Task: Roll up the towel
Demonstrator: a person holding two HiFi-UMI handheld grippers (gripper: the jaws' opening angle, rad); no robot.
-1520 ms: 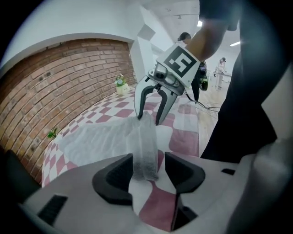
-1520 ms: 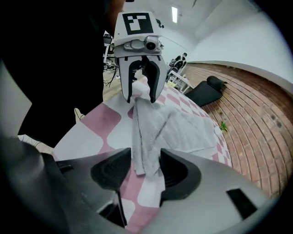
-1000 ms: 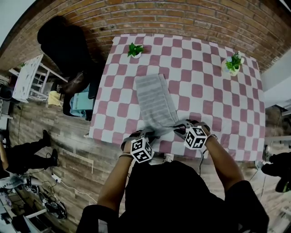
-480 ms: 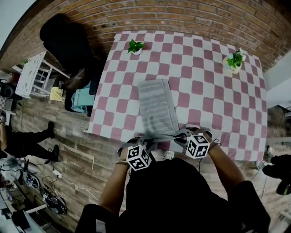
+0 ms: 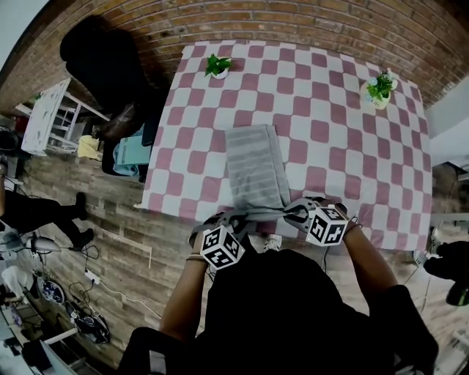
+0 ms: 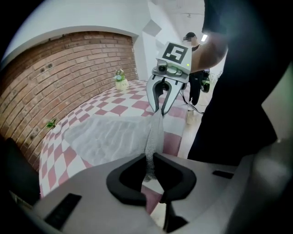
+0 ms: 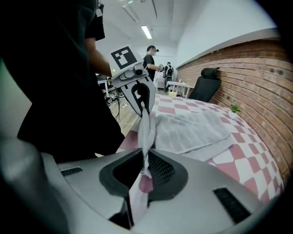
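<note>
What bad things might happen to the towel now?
The left gripper, whose jaws have just been closing, and the right gripper each pinch only a thin corner of the grey ribbed towel, so a corner might slip out. The held end sits right at the near edge of the pink-and-white checked table, so a dropped end may slide floorward.

On either side of the long grey ribbed towel, the pink-and-white checked tablecloth lies bare, wide enough for a gripper to pass. Past the towel's far end, a small green plant in a white pot stands to its left and a second potted plant well off to its right, with the red brick wall close behind both.
</note>
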